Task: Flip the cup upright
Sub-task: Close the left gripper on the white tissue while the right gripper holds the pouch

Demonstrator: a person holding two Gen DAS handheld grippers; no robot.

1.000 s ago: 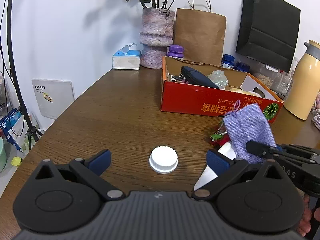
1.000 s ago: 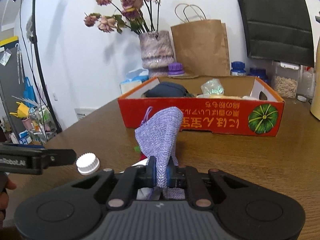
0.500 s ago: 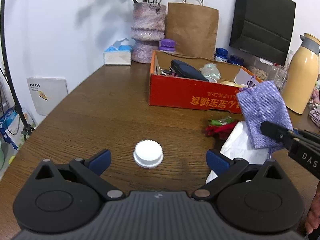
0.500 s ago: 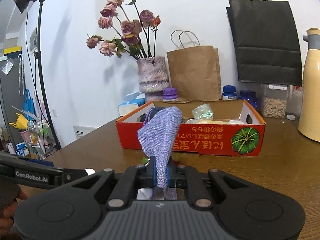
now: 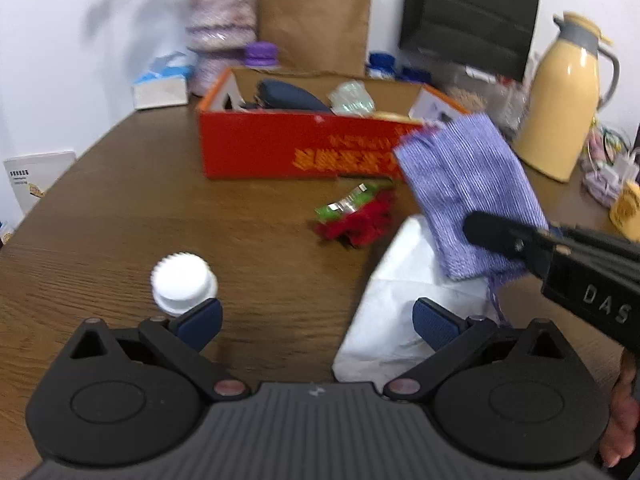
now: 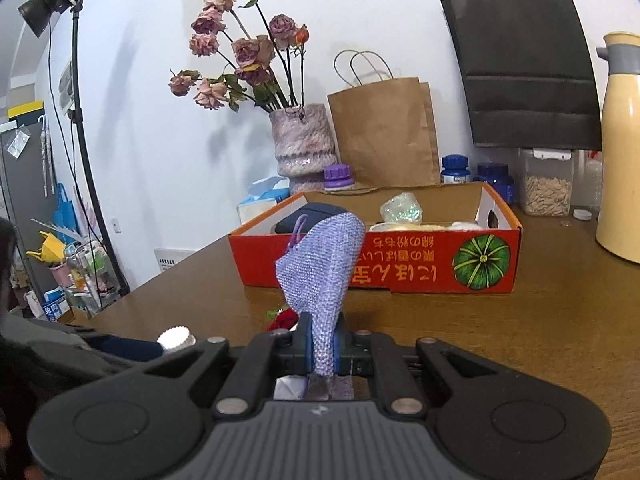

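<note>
My left fingers (image 5: pixel 316 326): spread wide, grasping nothing, hanging low over the counter (image 5: pixel 120 216); bare wood and the edge of a white bag (image 5: pixel 394 308) lie between them.
My right fingers (image 6: pixel 323 350): clenched on a purple mesh pouch (image 6: pixel 324 268), which stands up out of them and leans a little to the right.
Pouch from my left side: it hangs above the white bag, pinched near its bottom edge by my right fingers (image 5: pixel 496 236).
Cup (image 5: pixel 182 282): white, ribbed around its top edge, mouth down on the counter, just beyond my left-side pad and partly hidden by it; it sits outside the gap, to the left.
Cup from my right side: only its ribbed top (image 6: pixel 176 338) peeks over my own black body, low at the left.
Red and green wrapper (image 5: pixel 354 216): flat on the counter, between the cup and the pouch, in front of the red box (image 5: pixel 296 152).
Red box: open-topped, holding a dark case and a crinkly clear packet.
Behind the box: a vase of dried roses (image 6: pixel 302 142), a brown paper bag (image 6: pixel 382 128), a black bag (image 6: pixel 524 64) on the wall.
Far right: a yellow jug (image 5: pixel 564 96) on the counter.
Left view: blurred.
</note>
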